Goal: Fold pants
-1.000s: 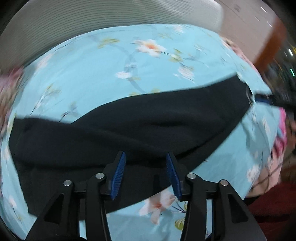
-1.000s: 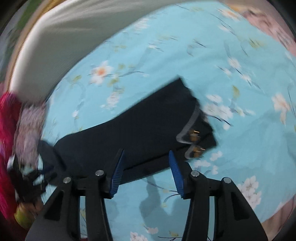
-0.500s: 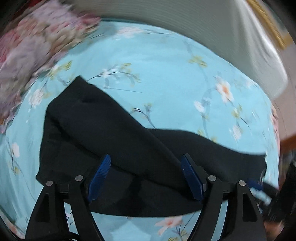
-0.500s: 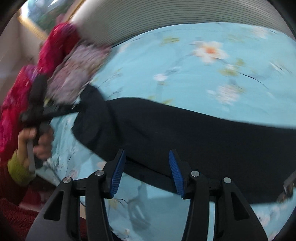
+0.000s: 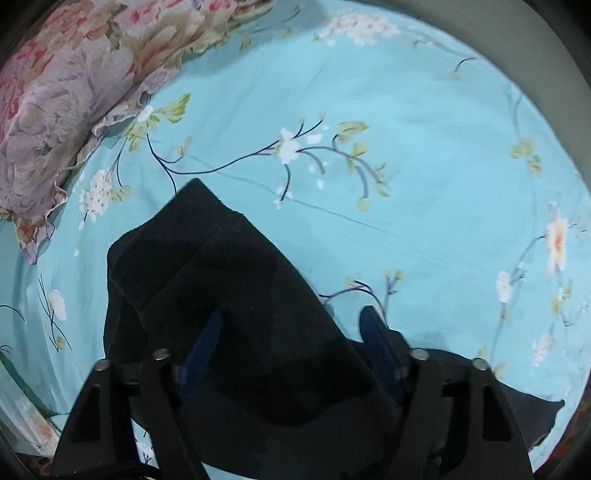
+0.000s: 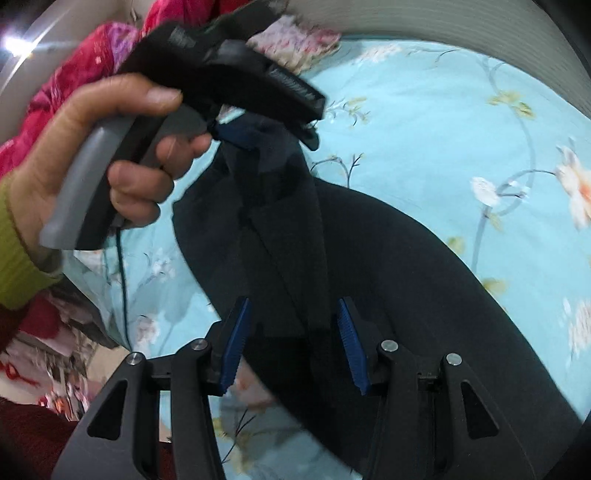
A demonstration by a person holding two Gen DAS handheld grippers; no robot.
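Black pants [image 5: 229,280] lie on a light blue flowered bedsheet [image 5: 388,110], leg ends pointing away in the left wrist view. My left gripper [image 5: 291,347] is open, its blue pads straddling the pants' leg fabric. In the right wrist view the pants [image 6: 369,266] stretch across the sheet. My right gripper [image 6: 291,343] is open over the pants' near edge. The left gripper [image 6: 266,129], held by a hand, shows there at upper left, right at the raised leg end; its jaws are hard to make out in that view.
A flowered pink and lilac pillow [image 5: 62,96] lies at the upper left. A grey ribbed headboard [image 6: 443,18] runs along the far side of the bed. A red flowered quilt [image 6: 74,74] is bunched at the left.
My left gripper has moved down onto the pants' leg end and now straddles the fabric. The right wrist view has swung left and closer to the left hand; the leg end looks lifted.
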